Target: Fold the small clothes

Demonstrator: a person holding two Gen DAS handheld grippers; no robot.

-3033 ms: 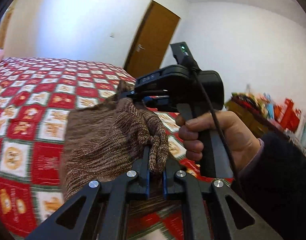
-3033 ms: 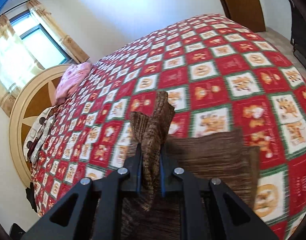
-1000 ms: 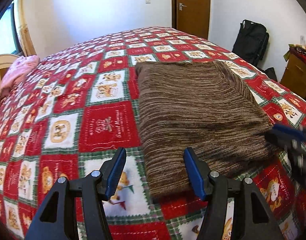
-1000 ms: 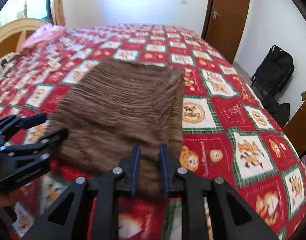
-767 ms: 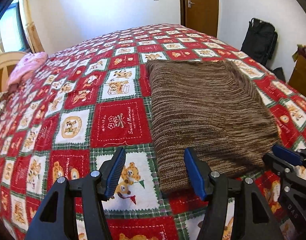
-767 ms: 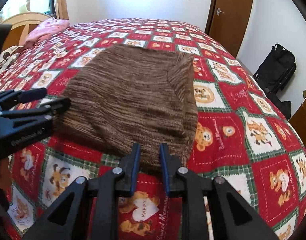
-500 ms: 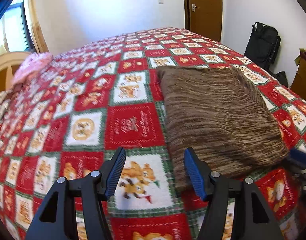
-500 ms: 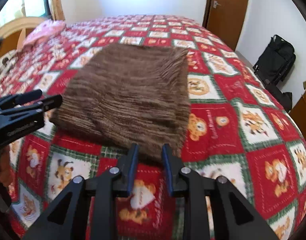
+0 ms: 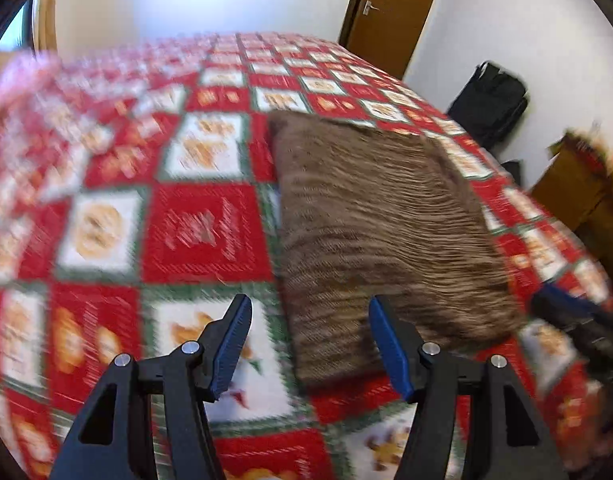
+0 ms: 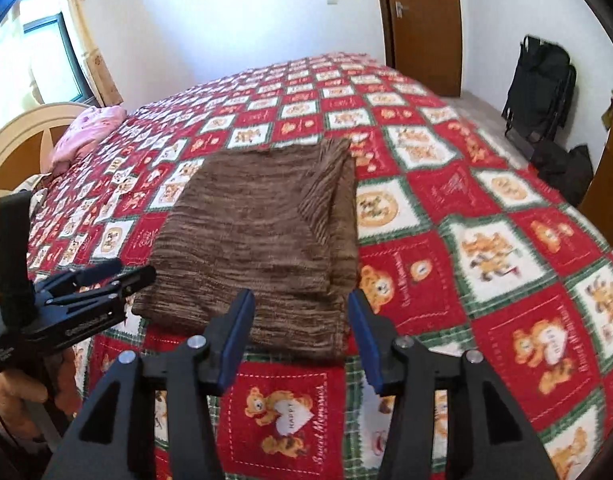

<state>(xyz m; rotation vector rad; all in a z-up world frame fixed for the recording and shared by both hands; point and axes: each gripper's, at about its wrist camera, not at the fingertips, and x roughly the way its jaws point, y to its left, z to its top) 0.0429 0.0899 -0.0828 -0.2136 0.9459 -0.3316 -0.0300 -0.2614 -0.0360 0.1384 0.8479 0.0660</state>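
Across the whole bed spreads a red, white and green patchwork quilt with teddy-bear squares (image 10: 486, 248), and on it lies the folded brown striped knit garment (image 10: 262, 236), flat, a rough rectangle with one narrower layer folded along its right side. A black backpack (image 10: 540, 88) leans on the white wall by the brown wooden door (image 10: 422, 20); a pink cloth (image 10: 86, 132) sits near the headboard. Right gripper (image 10: 302, 322) hangs over the garment's near edge, blue-padded jaws wide apart, holding nothing. Left gripper (image 9: 310, 344) too is spread wide and empty, straddling the garment's near left corner; its view is blurred.
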